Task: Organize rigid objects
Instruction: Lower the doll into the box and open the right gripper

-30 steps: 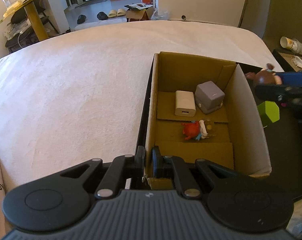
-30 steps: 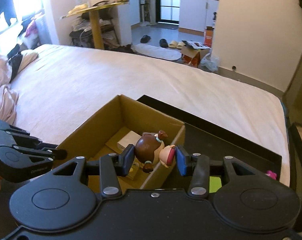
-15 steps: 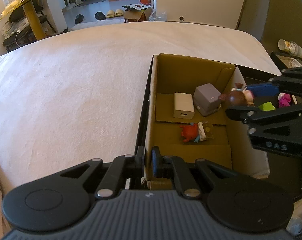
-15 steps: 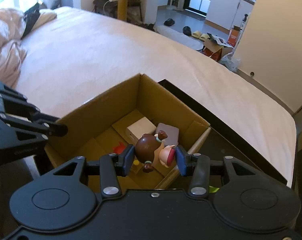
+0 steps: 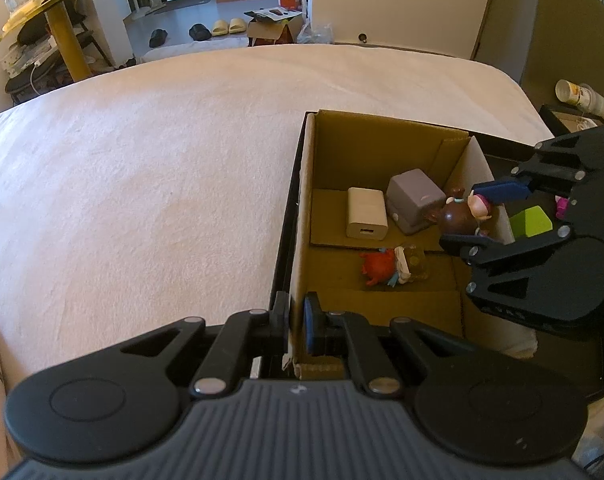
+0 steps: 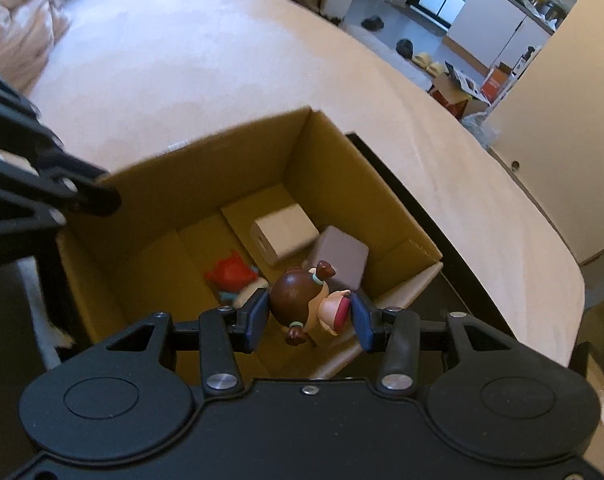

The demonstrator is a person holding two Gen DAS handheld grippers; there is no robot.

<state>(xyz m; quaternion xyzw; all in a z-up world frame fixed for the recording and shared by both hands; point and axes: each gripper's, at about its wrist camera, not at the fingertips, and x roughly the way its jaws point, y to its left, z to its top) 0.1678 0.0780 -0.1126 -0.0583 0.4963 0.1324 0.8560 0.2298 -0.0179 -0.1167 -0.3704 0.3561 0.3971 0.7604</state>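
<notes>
Box (image 5: 381,152) already had three things in it: white charger (image 5: 366,217), grey cube (image 5: 415,200), red toy (image 5: 377,266). Green block (image 5: 530,220) plus pink bit sat outside, looked left to do. Right gripper (image 6: 309,314) pinched doll (image 6: 305,300) between pads, hung above box's near-right corner, not dropped yet. Left gripper (image 5: 297,324) clamped on box wall, steadied it.

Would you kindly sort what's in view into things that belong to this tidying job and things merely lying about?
Job: cardboard box, doll figurine in the right claw, white charger, grey cube, red toy, green block, left claw.

Lying about: slippers, paper cup.
</notes>
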